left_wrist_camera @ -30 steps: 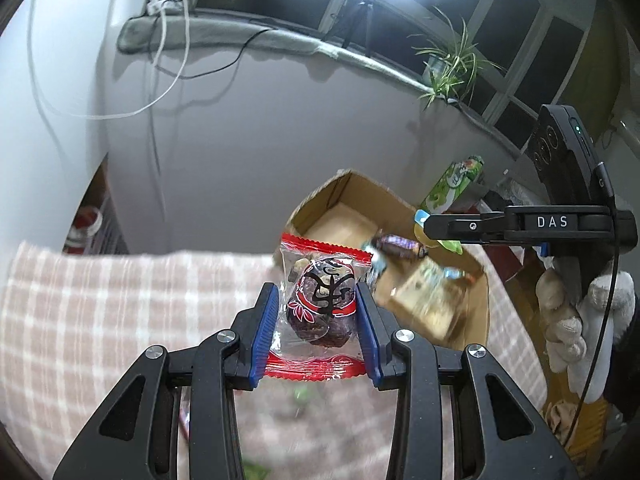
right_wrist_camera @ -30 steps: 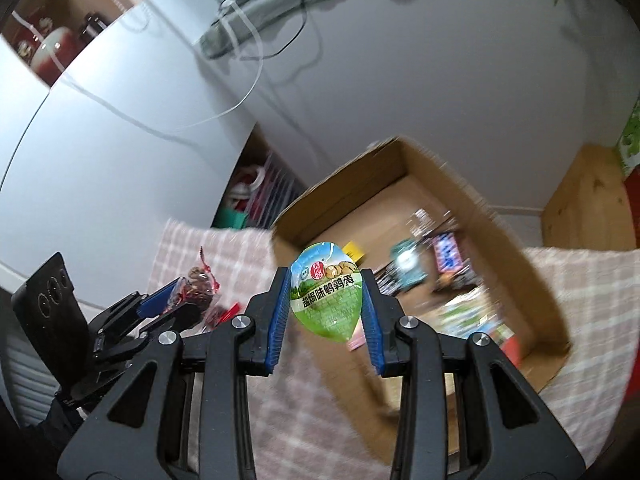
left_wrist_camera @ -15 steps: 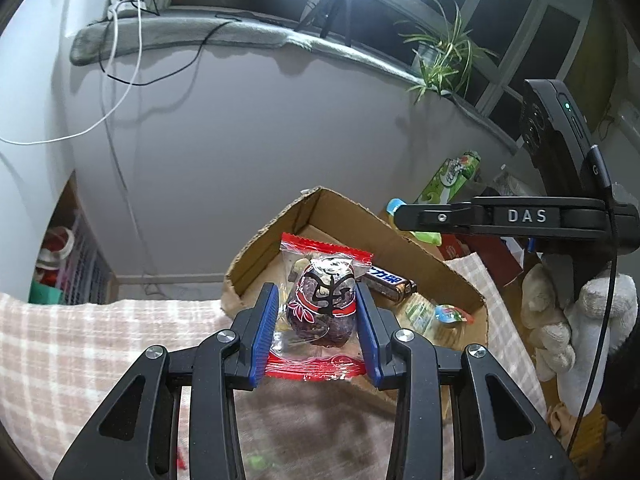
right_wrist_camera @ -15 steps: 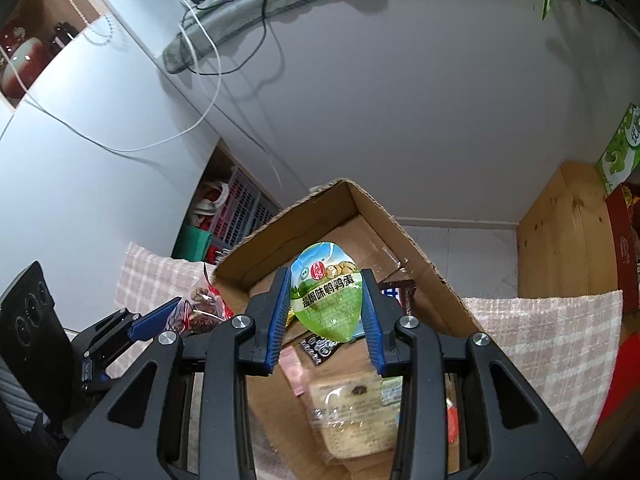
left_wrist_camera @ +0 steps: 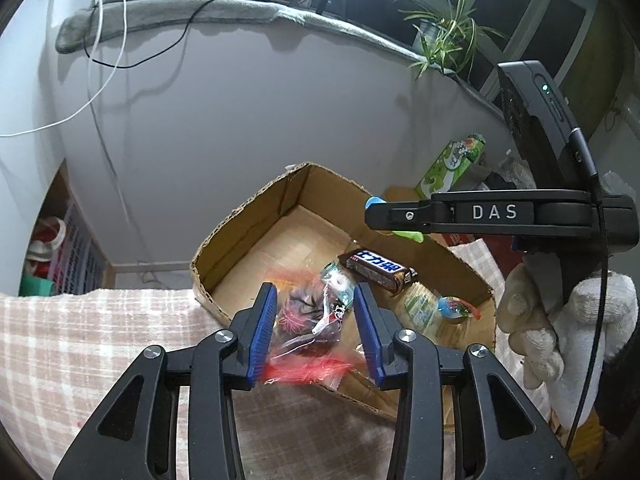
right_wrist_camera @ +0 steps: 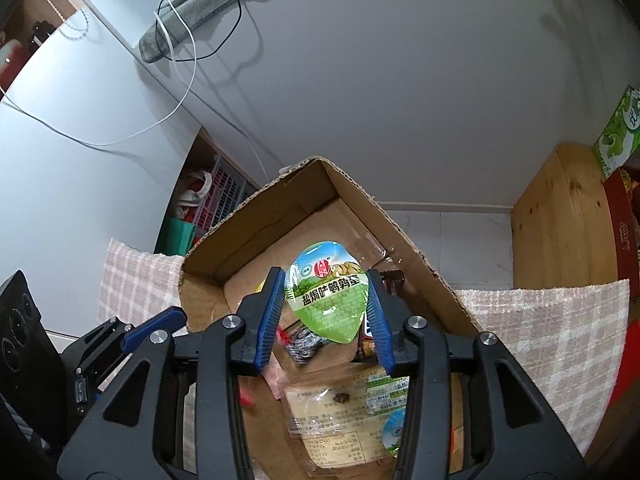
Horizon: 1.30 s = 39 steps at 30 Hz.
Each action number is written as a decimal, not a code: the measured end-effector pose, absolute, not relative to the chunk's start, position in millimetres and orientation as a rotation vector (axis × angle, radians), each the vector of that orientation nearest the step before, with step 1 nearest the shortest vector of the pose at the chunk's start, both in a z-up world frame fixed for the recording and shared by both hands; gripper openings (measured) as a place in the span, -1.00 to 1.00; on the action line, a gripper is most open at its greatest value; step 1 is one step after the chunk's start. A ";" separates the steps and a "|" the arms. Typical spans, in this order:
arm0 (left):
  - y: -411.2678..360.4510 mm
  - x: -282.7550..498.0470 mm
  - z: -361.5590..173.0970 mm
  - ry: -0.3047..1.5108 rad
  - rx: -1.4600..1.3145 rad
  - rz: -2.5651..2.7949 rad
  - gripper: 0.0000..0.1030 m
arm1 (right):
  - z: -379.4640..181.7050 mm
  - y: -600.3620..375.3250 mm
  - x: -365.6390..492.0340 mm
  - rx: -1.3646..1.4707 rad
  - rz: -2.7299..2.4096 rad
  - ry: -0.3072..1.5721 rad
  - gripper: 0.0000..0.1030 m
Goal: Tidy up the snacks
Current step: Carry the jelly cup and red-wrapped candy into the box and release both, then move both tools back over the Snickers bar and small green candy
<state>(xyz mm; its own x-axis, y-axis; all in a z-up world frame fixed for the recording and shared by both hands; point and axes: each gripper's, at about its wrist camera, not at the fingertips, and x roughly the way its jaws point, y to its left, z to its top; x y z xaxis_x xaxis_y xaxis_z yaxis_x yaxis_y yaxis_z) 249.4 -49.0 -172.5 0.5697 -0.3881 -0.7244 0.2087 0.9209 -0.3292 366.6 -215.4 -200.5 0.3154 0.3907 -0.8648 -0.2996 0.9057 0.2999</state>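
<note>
An open cardboard box [left_wrist_camera: 244, 224] [right_wrist_camera: 248, 216] stands on a pink checked cloth [left_wrist_camera: 80, 340] and holds several wrapped snacks. My left gripper [left_wrist_camera: 314, 332] hangs over the box's near edge with its jaws spread. A red-edged clear snack packet [left_wrist_camera: 304, 320] shows blurred between the jaws, loose and dropping. My right gripper [right_wrist_camera: 326, 320] is over the box and shut on a green egg-shaped snack pack [right_wrist_camera: 328, 296]. The right gripper also shows in the left wrist view [left_wrist_camera: 400, 216]. A dark chocolate bar [left_wrist_camera: 376, 270] lies inside the box.
A grey wall rises behind the box. A wooden cabinet [right_wrist_camera: 560, 216] stands to the right with a green carton [right_wrist_camera: 618, 132] on it. A pink plastic basket [right_wrist_camera: 224, 196] sits on the floor at the left. Cables hang from a ledge.
My left gripper has opened and let go of the red-edged packet, which is falling into the box. Both grippers have moved closer over the box.
</note>
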 end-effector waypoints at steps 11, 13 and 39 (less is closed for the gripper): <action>-42.0 243.0 -168.1 0.893 -0.237 -0.348 -0.12 | -190.9 -213.6 355.0 0.076 0.461 1.145 0.11; -38.6 240.1 -165.7 0.888 -0.242 -0.346 -0.12 | -187.7 -211.4 350.1 0.069 0.467 1.139 0.11; 109.1 114.6 -173.8 0.921 -0.428 -0.087 -0.12 | -199.6 -116.8 224.4 -0.055 0.731 1.174 0.11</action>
